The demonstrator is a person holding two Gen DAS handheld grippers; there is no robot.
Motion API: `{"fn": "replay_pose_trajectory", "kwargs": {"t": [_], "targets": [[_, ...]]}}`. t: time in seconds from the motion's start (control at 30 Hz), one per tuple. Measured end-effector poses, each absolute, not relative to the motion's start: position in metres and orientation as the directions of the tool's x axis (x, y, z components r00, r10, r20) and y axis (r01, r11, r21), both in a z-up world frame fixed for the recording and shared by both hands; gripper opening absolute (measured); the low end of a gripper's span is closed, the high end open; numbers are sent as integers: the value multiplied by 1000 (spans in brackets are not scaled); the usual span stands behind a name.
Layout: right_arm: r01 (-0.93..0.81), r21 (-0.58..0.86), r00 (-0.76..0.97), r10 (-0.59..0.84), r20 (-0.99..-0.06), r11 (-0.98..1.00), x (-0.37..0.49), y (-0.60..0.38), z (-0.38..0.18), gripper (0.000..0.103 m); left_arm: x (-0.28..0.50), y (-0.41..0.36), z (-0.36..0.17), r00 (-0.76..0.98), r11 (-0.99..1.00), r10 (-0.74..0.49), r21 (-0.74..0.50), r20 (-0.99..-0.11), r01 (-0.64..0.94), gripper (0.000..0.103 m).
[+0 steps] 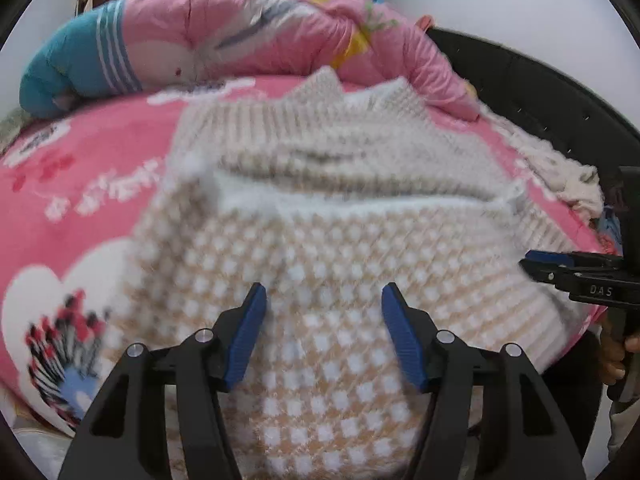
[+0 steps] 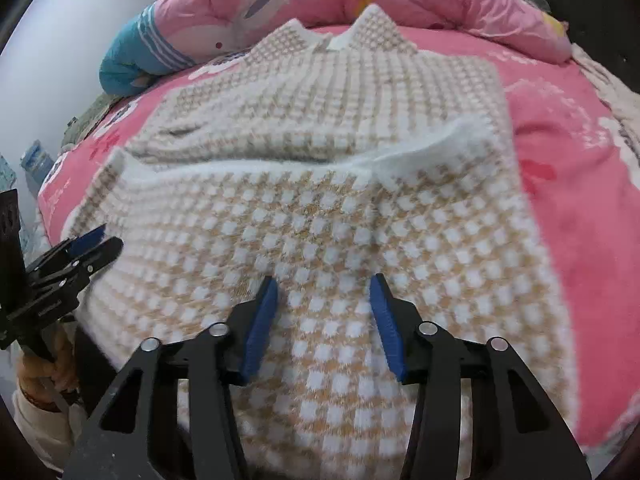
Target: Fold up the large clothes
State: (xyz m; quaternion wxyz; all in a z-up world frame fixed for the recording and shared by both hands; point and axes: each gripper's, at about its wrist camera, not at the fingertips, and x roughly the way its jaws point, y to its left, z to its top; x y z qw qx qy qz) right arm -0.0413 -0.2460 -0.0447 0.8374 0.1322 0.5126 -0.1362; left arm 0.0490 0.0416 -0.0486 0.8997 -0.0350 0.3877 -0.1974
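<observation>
While both grippers hovered with jaws apart and empty, left gripper (image 1: 323,300) and right gripper (image 2: 323,289), the checked knit sweater (image 2: 320,184) lay on the pink bedspread (image 2: 560,152), collar far, hem near, long axis near-to-far.

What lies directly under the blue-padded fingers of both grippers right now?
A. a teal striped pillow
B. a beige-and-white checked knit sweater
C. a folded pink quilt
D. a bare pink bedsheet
B: in both wrist views the left gripper and the right gripper stand open over the beige-and-white checked knit sweater, spread on the pink bedsheet.
</observation>
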Motion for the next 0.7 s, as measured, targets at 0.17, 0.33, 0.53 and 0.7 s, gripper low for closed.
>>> {"fn": "replay_pose_trajectory", "kwargs": {"t": [0.17,0.33,0.53,0.7], "targets": [[379,44,478,-155,-865,924,-22,-258,-37,41,67,26,-41,606,891,-438,-233,-664,390,59],[418,33,413,-158,-897,908,-8,-281,-81,41,87,10,-74,598,915,-380,-193,-706,354,61],[484,-13,437,-254,-863,875,-21,-291,-35,39,77,33,-43,651,928,-358,-181,-669,325,61],[543,-26,359,-260,-896,839,-23,-330,-78,33,116,80,-72,593,952,-303,-261,-746,158,62]]}}
